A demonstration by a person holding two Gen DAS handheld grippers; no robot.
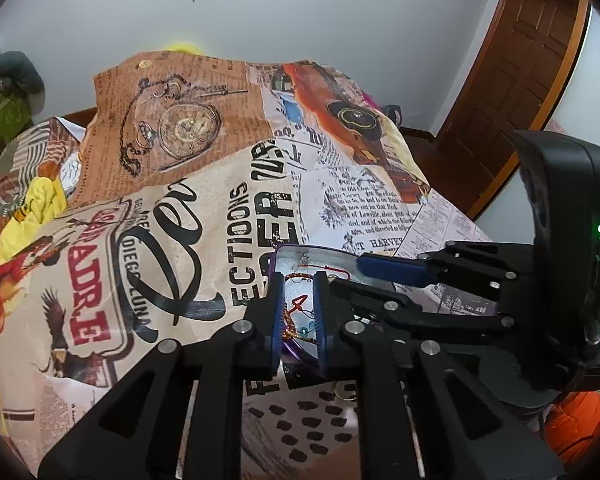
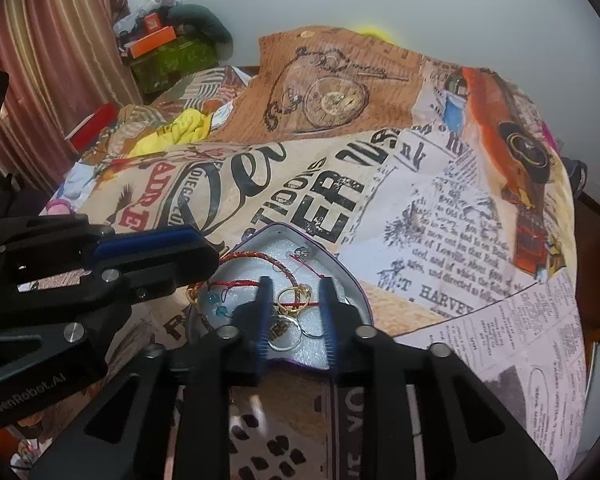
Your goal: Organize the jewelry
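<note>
Two grippers over jewelry tin [image 2: 350, 280] on printed bedspread [image 2: 440, 208]: left gripper [image 1: 299, 312] jaws slightly apart, empty; right gripper [image 2: 295, 312] jaws parted above rings [image 2: 294, 300].

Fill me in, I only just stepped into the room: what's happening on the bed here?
A person is sorting jewelry with a hand-held gripper in each hand. Both hover over a small open tin lined with white foam, resting on a newspaper-print bedspread. The tin holds rings, a red braided bracelet and blue beads. The left gripper and right gripper both stand slightly open and grip nothing.
</note>
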